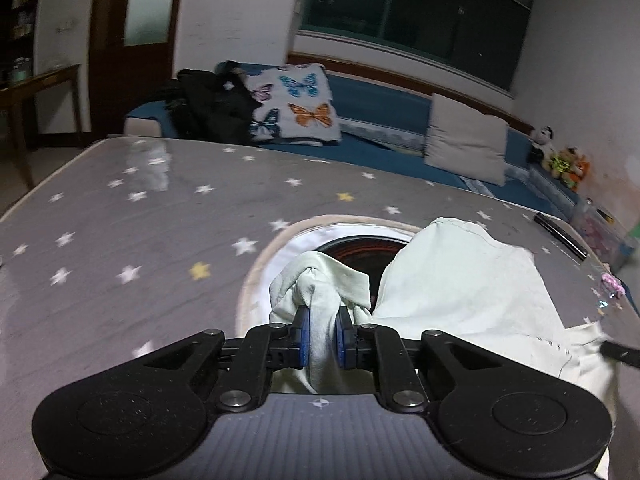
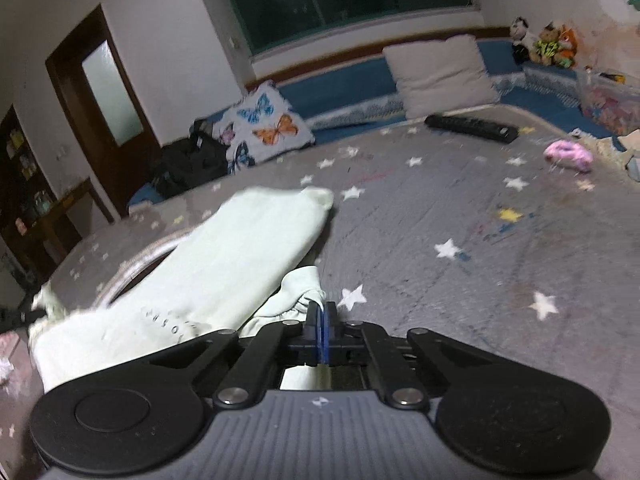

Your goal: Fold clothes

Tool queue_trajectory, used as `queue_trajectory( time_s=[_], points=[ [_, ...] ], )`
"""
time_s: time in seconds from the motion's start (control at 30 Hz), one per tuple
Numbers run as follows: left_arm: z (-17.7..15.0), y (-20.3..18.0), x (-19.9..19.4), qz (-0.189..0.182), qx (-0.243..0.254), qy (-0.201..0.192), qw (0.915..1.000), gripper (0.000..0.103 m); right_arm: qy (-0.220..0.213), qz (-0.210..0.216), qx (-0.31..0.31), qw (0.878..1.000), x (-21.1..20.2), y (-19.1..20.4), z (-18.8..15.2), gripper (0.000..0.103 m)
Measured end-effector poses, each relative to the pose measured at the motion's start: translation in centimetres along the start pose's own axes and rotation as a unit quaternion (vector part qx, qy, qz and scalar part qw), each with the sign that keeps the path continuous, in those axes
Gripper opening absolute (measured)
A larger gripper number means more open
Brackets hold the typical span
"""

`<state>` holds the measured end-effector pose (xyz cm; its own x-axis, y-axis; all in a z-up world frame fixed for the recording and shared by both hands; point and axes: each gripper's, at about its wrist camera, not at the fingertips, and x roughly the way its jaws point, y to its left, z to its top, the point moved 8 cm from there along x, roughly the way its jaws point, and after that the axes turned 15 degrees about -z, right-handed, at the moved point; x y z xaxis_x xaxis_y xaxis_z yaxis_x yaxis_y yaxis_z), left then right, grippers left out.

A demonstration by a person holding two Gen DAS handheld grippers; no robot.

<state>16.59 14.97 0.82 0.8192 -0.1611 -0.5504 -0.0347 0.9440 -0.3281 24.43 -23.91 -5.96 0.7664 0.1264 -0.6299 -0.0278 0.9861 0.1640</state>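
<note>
A pale green garment (image 1: 460,292) lies on the grey star-patterned table (image 1: 120,220), spread to the right of my left gripper. My left gripper (image 1: 322,330) is shut on a bunched corner of the garment, cloth bulging between its blue pads. In the right wrist view the same garment (image 2: 224,256) stretches away to the left, with faint lettering on it. My right gripper (image 2: 322,322) is shut on another gathered edge of the garment, low over the table (image 2: 480,260).
A round inset with a pale rim (image 1: 256,272) sits in the table under the garment. A black remote-like bar (image 2: 472,128) and a pink object (image 2: 568,156) lie at the far right. Behind are a blue bench with a butterfly cushion (image 1: 296,104), a beige cushion (image 1: 464,144) and plush toys (image 2: 544,44).
</note>
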Motion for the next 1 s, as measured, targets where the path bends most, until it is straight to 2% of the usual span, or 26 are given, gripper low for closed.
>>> queue_trajectory(
  time_s=[0.27, 0.4, 0.5, 0.6, 0.67, 0.7, 0.77, 0.87, 1.0],
  points=[
    [-3.9, 1.7, -3.8, 0.021, -0.022, 0.026, 0.9992, 0.014, -0.069, -0.043, 0.029, 0.996, -6.2, -3.6, 0.3, 0.001],
    [-6.7, 2.7, -4.3, 0.028, -0.034, 0.054, 0.9976, 0.014, -0.068, -0.083, 0.057, 0.993, -8.5, -6.8, -1.0, 0.001],
    [-8.0, 2.8, -4.6, 0.026, -0.035, 0.069, 0.9967, 0.015, -0.047, -0.117, 0.068, 0.99, -9.1, -8.9, -2.5, 0.001],
    [-8.1, 2.5, -5.1, 0.021, -0.026, 0.073, 0.9968, 0.018, -0.015, -0.134, 0.063, 0.989, -9.0, -10.3, -3.6, 0.002],
    [-7.5, 2.3, -5.5, 0.02, -0.01, 0.073, 0.9971, 0.022, -0.01, -0.141, 0.055, 0.989, -9.0, -10.6, -3.6, 0.01],
    [-7.2, 2.1, -5.7, 0.02, -0.002, 0.072, 0.9972, 0.026, -0.011, -0.143, 0.049, 0.989, -9.1, -10.7, -3.5, 0.01],
    [-6.5, 1.8, -5.9, 0.02, 0.01, 0.067, 0.9975, 0.032, -0.021, -0.149, 0.032, 0.988, -9.1, -10.3, -2.6, 0.022],
    [-5.3, 1.4, -6.2, 0.019, 0.028, 0.056, 0.9979, 0.04, -0.037, -0.161, 0.013, 0.986, -9.3, -9.8, -1.6, 0.027],
    [-3.6, 0.5, -5.3, 0.013, 0.048, 0.048, 0.9976, 0.04, -0.047, -0.162, 0.008, 0.986, -9.4, -9.2, -0.4, 0.035]
  ],
)
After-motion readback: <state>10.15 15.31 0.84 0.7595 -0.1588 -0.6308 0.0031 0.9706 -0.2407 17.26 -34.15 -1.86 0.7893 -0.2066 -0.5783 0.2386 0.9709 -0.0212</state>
